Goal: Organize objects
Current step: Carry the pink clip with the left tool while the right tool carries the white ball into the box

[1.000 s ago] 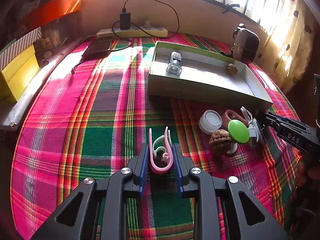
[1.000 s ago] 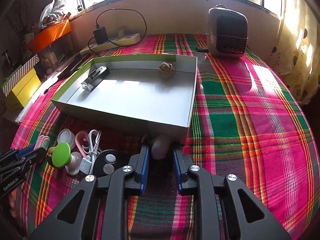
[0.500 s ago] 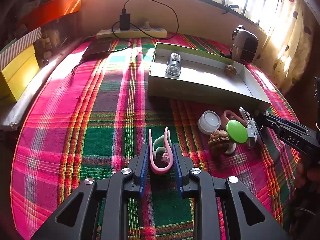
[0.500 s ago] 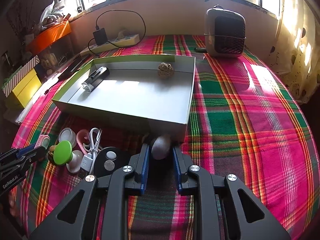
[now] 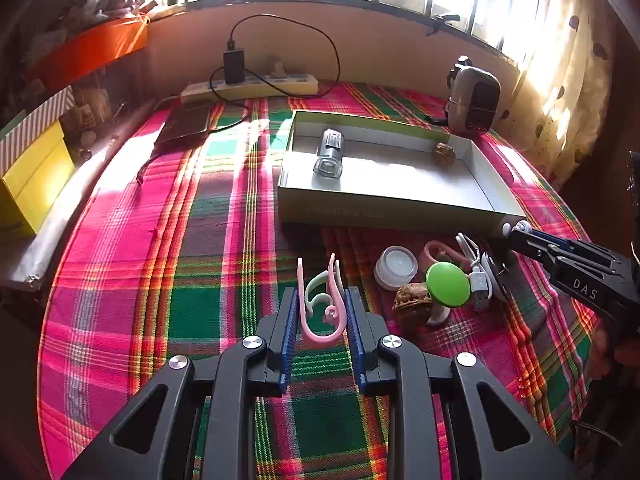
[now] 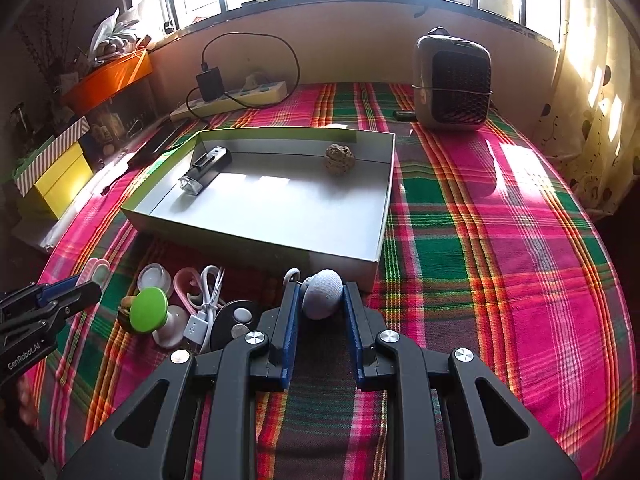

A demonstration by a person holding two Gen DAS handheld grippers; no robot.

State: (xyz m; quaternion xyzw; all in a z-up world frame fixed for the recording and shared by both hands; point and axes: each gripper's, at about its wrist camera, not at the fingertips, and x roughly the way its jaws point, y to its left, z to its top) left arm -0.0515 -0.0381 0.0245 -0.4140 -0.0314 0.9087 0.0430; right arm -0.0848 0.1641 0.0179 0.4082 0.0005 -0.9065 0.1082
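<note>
My left gripper (image 5: 322,300) is shut on a pink and white hook-shaped clip (image 5: 320,337), just above the plaid cloth. My right gripper (image 6: 321,288) is shut on a small grey egg-shaped object (image 6: 322,302) with a ring, close to the front right corner of the shallow grey tray (image 6: 260,244). Inside the tray lie a black and silver device (image 6: 204,170) and a rough brown ball (image 6: 339,159). Between the grippers sits a pile: a green round cap (image 5: 448,284), a walnut (image 5: 412,308), a white lid (image 5: 396,266), a white USB cable (image 5: 478,276) and a black fob (image 6: 236,318).
A small heater (image 6: 454,84) stands behind the tray at the back right. A power strip (image 6: 236,98) with a plugged charger lies along the back wall. Yellow boxes (image 5: 32,184) sit off the left edge, and a dark flat device (image 5: 186,122) lies at the back left.
</note>
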